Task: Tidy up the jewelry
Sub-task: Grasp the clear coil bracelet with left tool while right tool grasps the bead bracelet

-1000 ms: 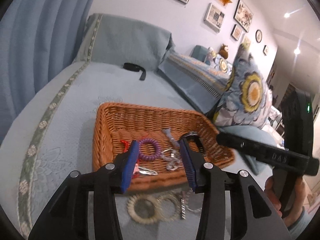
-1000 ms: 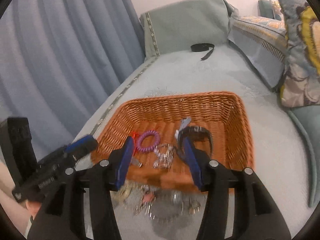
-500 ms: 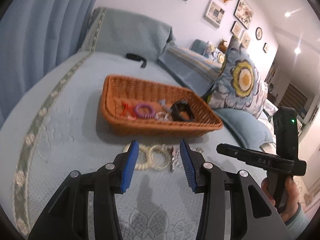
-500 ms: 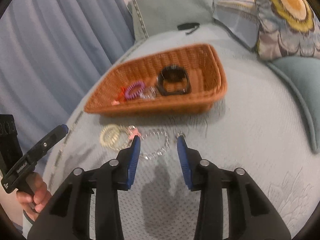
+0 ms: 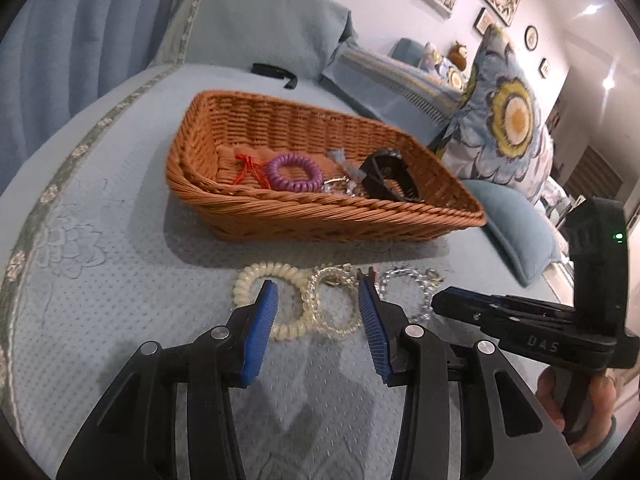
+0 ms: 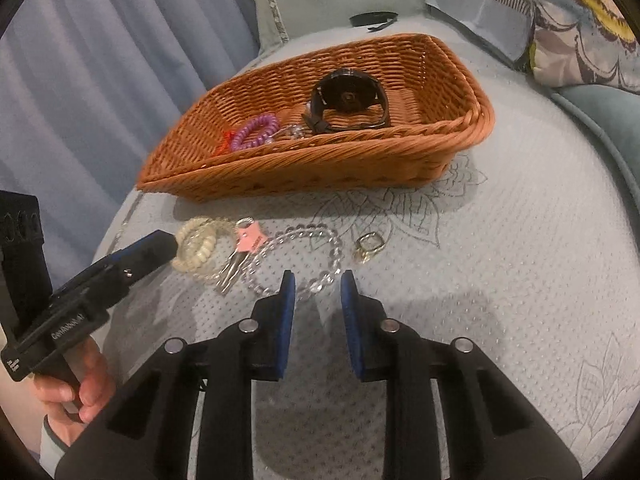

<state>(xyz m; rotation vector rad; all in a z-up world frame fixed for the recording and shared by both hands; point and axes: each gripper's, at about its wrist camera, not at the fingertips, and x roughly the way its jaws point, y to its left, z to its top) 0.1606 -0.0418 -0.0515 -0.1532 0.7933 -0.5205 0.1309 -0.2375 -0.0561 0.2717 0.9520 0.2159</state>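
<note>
A brown wicker basket (image 5: 280, 208) (image 6: 360, 156) on the bed holds a purple coil band (image 5: 294, 172) (image 6: 256, 130), a red cord (image 5: 248, 168), a black watch (image 5: 386, 176) (image 6: 348, 98) and small silver pieces. In front of it lie a cream coil band (image 5: 250, 280) (image 6: 198, 246), a clear coil band (image 5: 336, 322), a clear bead bracelet (image 5: 404, 284) (image 6: 304, 258), a pink-tagged clip (image 6: 248, 240) and a gold ring (image 6: 370, 246). My left gripper (image 5: 318, 300) is open above the coil bands. My right gripper (image 6: 318, 284) is open and empty over the bead bracelet.
The bed has a light blue quilted cover (image 6: 500, 260). A flowered pillow (image 5: 508, 120) and a plain blue cushion (image 5: 516, 232) lie right of the basket. A black strap (image 5: 276, 72) lies near the headboard pillow. Blue curtains (image 6: 100, 60) hang at the left.
Both grippers pulled back from over the basket, then came down and forward to the loose jewelry in front of it. Both stayed open and empty.
</note>
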